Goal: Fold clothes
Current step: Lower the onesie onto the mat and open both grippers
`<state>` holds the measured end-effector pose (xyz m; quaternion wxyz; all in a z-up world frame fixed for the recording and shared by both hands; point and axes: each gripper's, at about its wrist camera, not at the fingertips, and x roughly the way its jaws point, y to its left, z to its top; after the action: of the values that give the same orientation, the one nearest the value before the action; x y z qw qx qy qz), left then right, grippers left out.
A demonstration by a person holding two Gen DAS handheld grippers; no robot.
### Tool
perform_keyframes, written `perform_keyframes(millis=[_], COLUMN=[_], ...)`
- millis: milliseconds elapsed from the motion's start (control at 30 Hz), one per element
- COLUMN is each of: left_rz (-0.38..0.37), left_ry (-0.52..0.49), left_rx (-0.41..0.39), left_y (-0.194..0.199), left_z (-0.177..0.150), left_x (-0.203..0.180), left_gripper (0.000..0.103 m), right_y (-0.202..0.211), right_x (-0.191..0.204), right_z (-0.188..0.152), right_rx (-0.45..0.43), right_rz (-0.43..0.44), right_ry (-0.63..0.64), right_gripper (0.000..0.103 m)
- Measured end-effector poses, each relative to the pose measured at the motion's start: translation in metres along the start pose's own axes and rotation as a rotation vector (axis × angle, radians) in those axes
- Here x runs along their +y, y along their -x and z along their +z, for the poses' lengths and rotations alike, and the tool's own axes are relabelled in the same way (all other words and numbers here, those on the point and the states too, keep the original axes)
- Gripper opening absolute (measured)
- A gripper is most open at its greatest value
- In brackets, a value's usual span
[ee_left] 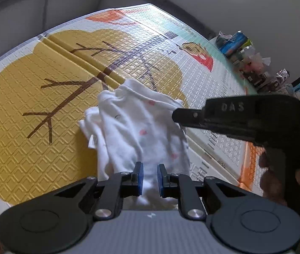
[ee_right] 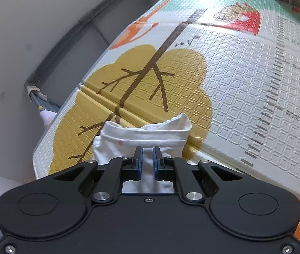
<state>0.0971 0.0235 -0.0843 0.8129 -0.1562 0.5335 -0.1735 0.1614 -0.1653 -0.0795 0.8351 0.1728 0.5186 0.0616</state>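
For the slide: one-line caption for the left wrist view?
Left gripper and right gripper both pinch a white spotted garment above a tree-print play mat.

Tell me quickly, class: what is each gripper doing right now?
Left gripper: shut on the white garment, cloth pinched between its blue pads.
Right gripper: shut on the same white garment.

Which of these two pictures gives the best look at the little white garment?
The left wrist view: the white garment spreads out there, showing pink spots, a tag and the right gripper pinching its far edge. The right wrist view shows only a folded hem above the fingers.
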Motion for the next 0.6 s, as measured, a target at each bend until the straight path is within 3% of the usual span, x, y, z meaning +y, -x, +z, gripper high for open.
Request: perform_keyframes(millis=[400,600], left_rz=[0.013,0.022], left_ry=[0.017,-0.001], left_rx=[0.030,0.030], left_y=[-0.002,0.010], left_z=[-0.014,-0.020], left_x=[0.014,0.011], left_gripper=[0.011,0.011], right_y=[-0.030,-0.022], right_x=[0.002,-0.006], right_z=[0.012,0.019], right_rx=[0.029,-0.024], right_rz=[-0.063,-0.077], right_ry=[0.036,0.007], right_gripper=[0.009,0.009])
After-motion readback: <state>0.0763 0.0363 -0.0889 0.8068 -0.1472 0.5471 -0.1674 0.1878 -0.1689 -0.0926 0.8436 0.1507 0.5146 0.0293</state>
